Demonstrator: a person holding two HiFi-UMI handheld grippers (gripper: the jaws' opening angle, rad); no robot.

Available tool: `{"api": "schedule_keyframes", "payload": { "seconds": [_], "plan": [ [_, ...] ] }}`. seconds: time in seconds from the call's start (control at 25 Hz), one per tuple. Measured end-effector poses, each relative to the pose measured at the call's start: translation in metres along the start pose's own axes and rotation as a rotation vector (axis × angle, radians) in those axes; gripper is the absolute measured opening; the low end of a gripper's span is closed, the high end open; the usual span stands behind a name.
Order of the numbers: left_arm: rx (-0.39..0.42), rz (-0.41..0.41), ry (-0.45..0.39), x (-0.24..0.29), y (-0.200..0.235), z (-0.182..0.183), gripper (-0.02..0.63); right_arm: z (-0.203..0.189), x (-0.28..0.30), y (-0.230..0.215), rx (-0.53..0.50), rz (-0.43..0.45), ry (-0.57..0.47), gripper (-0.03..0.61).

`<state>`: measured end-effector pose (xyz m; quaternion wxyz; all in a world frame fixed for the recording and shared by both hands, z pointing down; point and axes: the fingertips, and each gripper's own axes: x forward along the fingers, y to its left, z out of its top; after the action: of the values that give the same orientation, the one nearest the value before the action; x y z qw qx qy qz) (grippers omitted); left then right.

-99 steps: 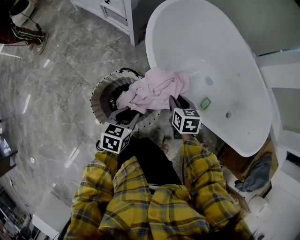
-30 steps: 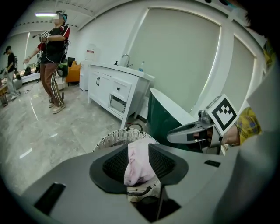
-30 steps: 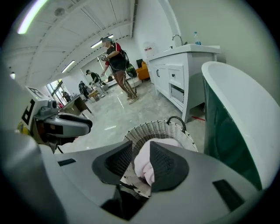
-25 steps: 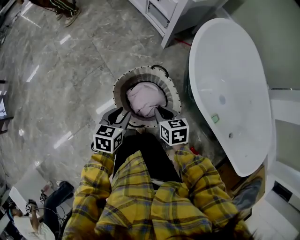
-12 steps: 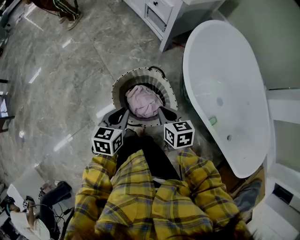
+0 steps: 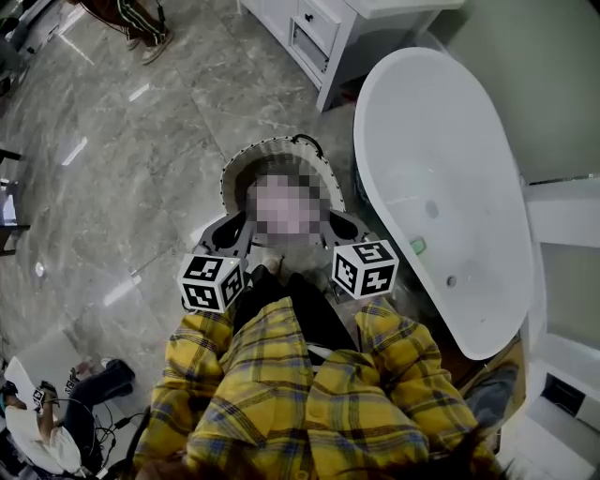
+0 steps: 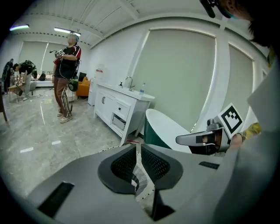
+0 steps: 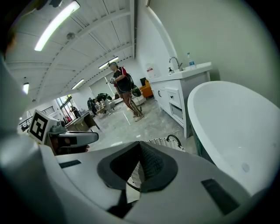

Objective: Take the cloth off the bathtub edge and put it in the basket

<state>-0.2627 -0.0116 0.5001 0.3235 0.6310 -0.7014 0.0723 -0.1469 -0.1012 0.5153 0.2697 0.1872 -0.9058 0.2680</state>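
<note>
The round wicker basket (image 6: 236, 171) stands on the floor left of the white bathtub (image 6: 450, 112). Its inside is blurred over in the head view, so the pink cloth does not show now. My left gripper (image 6: 232, 228) hovers over the basket's near-left rim; its jaws have just been closing and stand shut with nothing between them. My right gripper (image 6: 342, 228) is over the near-right rim, shut and empty. In the left gripper view the left gripper (image 7: 136, 153) shows only basket weave through a thin slit. In the right gripper view the right gripper (image 8: 140, 151) has the basket rim (image 8: 168, 142) beyond it.
A white vanity cabinet (image 6: 328, 28) stands behind the basket and tub. A person (image 7: 66, 83) stands far off on the marble floor, and another sits at the lower left (image 6: 47, 431). The tub's rim (image 8: 236, 118) runs close on the right.
Four seconds ago both grippers held the pink cloth above the basket; a second ago it lay inside. Since then both grippers have lifted and drawn back from the basket's opening.
</note>
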Motion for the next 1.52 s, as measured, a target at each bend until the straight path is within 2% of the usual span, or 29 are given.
{"api": "schedule_keyframes", "payload": {
  "seconds": [0.84,1.52],
  "plan": [
    [-0.043,0.113,-0.102,-0.047,-0.028,0.001,0.046,0.01,-0.042,0.021,-0.028,0.05,-0.076,0.026],
    [-0.064,0.106,-0.13,-0.054,-0.033,0.003,0.046,0.022,-0.063,0.034,-0.024,0.032,-0.133,0.026]
  ]
}}
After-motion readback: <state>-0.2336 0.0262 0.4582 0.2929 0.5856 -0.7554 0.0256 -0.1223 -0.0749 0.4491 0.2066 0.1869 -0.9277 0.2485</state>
